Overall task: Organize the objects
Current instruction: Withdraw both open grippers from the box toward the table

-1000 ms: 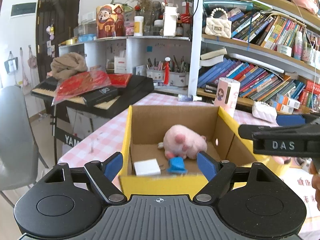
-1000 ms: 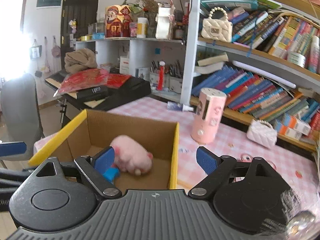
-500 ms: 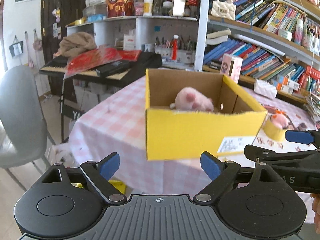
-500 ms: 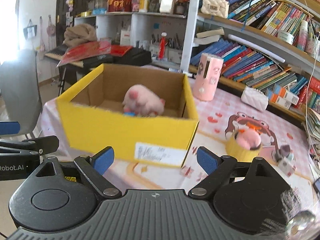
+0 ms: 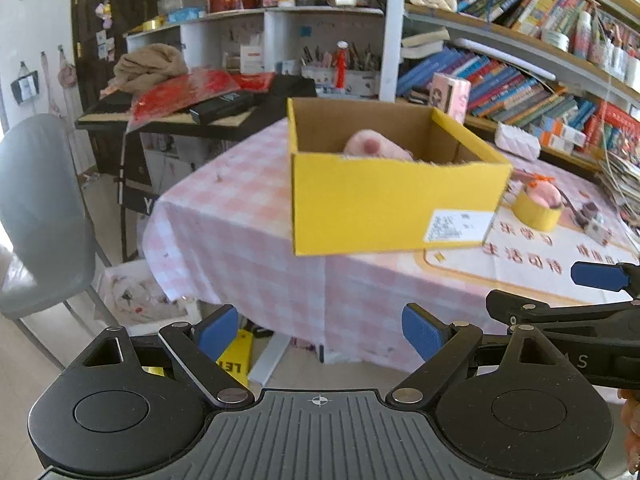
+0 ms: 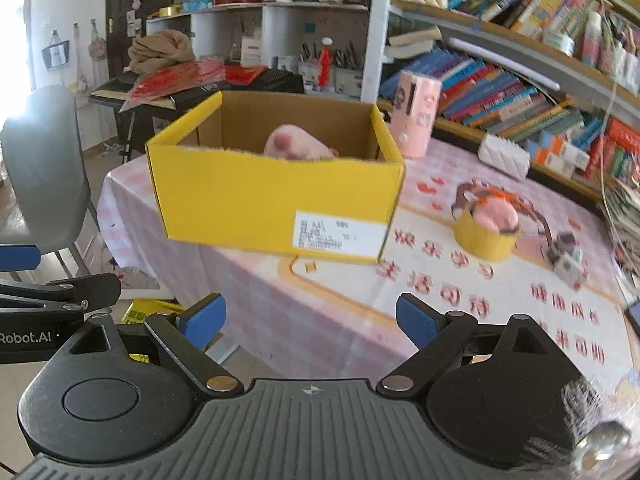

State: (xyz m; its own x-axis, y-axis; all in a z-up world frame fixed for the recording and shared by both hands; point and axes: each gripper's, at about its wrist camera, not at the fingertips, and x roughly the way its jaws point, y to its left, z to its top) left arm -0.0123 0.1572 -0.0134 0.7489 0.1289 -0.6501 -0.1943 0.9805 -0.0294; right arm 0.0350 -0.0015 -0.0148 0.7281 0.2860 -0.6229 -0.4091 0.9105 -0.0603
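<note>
A yellow cardboard box (image 5: pixel 384 200) (image 6: pixel 272 196) stands open-topped on the pink checked table (image 5: pixel 224 216). A pink plush toy (image 5: pixel 372 146) (image 6: pixel 296 146) shows above its front wall; the rest of its contents are hidden. My left gripper (image 5: pixel 320 328) hangs open and empty, off the table's near edge. My right gripper (image 6: pixel 309 318) is beside it over the table's near part, its jaws opening with nothing between them. On the mat to the box's right sit a yellow tape roll (image 6: pixel 484 240) with a pink thing in it and a small cube toy (image 6: pixel 568 264).
A pink cylinder holder (image 6: pixel 416 124) and a white quilted pouch (image 6: pixel 504 156) stand behind the box. Bookshelves (image 6: pixel 520 92) run along the back right. A grey chair (image 5: pixel 40 208) is at the left, and a cluttered black keyboard (image 5: pixel 224 116) stands behind the table.
Both grippers have drawn back and down from over the box. I now see its front wall instead of its floor. The small items inside have dropped out of sight.
</note>
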